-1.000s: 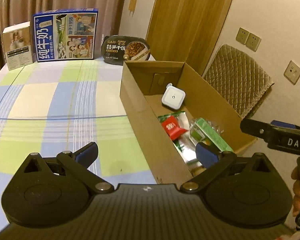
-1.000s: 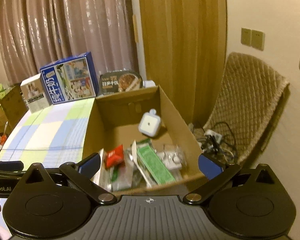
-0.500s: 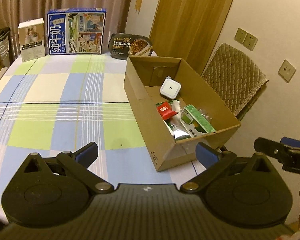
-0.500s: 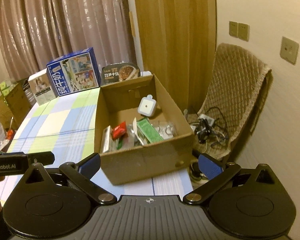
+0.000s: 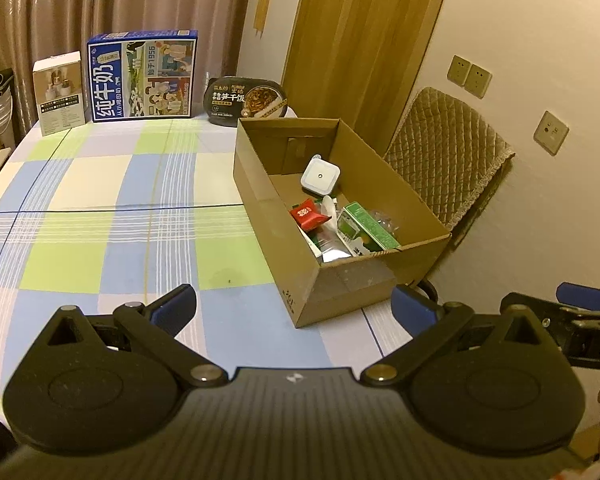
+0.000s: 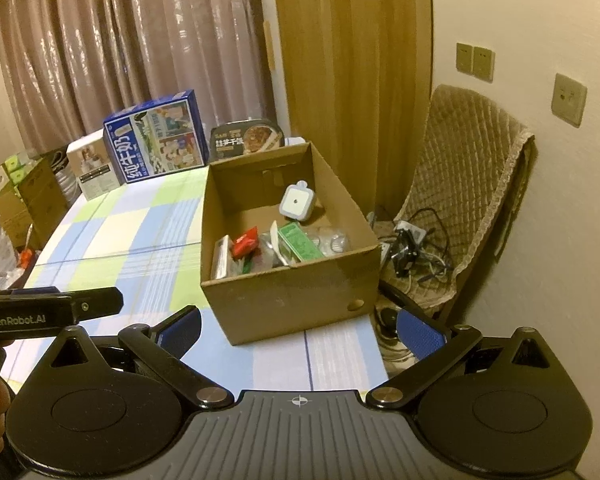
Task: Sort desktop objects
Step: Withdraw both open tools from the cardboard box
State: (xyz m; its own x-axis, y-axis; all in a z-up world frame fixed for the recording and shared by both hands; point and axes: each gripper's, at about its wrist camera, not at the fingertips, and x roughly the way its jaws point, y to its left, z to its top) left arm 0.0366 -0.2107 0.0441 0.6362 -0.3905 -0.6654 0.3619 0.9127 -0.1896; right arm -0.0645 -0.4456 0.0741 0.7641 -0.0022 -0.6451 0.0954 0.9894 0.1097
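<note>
An open cardboard box (image 5: 292, 264) (image 6: 284, 300) stands at the table's right edge. Inside lie a white square device (image 5: 320, 176) (image 6: 296, 202), a red packet (image 5: 308, 214) (image 6: 246, 240), a green carton (image 5: 370, 226) (image 6: 302, 242) and other small packets. My left gripper (image 5: 296, 304) is open and empty, held back from the box over the checked tablecloth. My right gripper (image 6: 298, 326) is open and empty, in front of the box's near end. Each gripper shows at the edge of the other's view.
A blue milk carton box (image 5: 142, 76), a small white box (image 5: 60, 92) and a black instant-rice bowl (image 5: 246, 100) stand along the table's far edge. A quilted chair (image 6: 472, 184) and tangled cables (image 6: 412, 248) lie right of the table. The checked tablecloth (image 5: 100, 208) stretches left of the box.
Both grippers have drawn back and up from the box, which now looks smaller and farther. Nothing in the box has moved. Both stay open.
</note>
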